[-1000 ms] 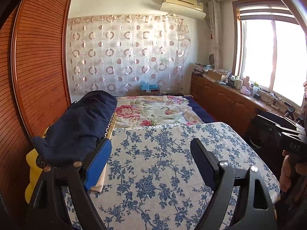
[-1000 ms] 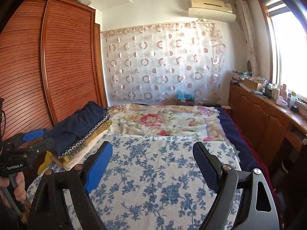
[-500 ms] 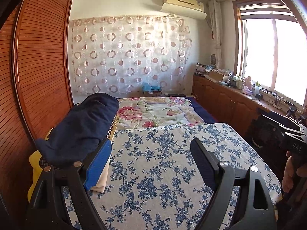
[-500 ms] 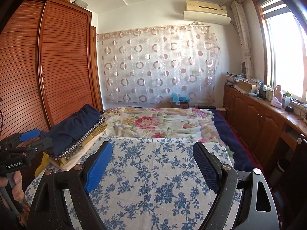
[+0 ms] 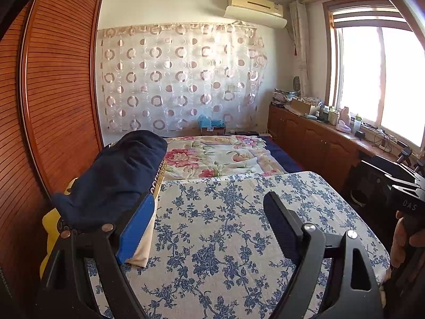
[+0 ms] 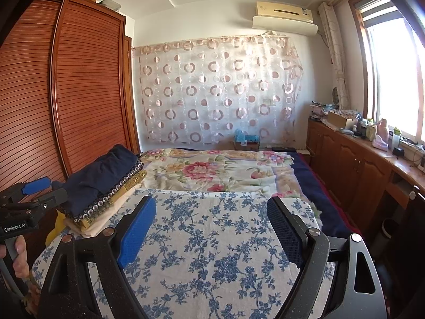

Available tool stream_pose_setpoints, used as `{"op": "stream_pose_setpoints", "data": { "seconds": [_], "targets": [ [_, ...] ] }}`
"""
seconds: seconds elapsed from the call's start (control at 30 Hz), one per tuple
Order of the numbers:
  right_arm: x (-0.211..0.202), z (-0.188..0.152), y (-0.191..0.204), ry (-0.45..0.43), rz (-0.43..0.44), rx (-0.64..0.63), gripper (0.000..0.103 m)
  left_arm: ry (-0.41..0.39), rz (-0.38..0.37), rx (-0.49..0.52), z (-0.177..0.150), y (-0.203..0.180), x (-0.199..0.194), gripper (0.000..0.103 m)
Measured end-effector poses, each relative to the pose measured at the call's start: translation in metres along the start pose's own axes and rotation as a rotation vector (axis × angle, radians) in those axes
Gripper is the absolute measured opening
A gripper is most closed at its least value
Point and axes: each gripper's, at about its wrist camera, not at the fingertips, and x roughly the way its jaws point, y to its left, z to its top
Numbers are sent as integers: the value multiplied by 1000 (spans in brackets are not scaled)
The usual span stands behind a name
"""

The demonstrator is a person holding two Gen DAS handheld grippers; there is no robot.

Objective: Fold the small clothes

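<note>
Left gripper (image 5: 209,223): jaws wide apart, nothing between them, held above the blue-flowered cloth (image 5: 239,239) that covers the near surface. Right gripper (image 6: 212,228): jaws likewise spread wide and empty, above the same cloth. Neither tool touches any garment.

Stack of folded clothes (image 6: 103,188): lies at the left edge of the cloth, beside the wooden wardrobe (image 6: 66,93). Top layer is a dark navy garment (image 5: 114,175); below it a piece with a beaded edge, then gold, cream and yellow layers. In the left wrist view the blue pad (image 5: 135,226) of the left finger stands in front of the stack's near end; contact cannot be determined.

Behind the cloth: a bed with a pink-flowered cover (image 6: 212,170). A circle-patterned curtain (image 6: 217,90) hangs on the far wall. A low cabinet (image 5: 313,143) runs under the window on the right, its top cluttered
</note>
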Motion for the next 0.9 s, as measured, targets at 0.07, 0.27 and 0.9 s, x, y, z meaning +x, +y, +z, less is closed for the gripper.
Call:
{"op": "stream_pose_setpoints", "data": {
  "seconds": [0.07,0.27,0.9],
  "targets": [
    [0,0,-1,0,0,0,87,0,1,0,0,0,1,85],
    [-2,1,-5,-1,1,2,87,0,1,1,-1,0,1,85],
    [-5,1,-11,2,5,3,87,-1,1,3,-2,1,0,85]
  ]
}}
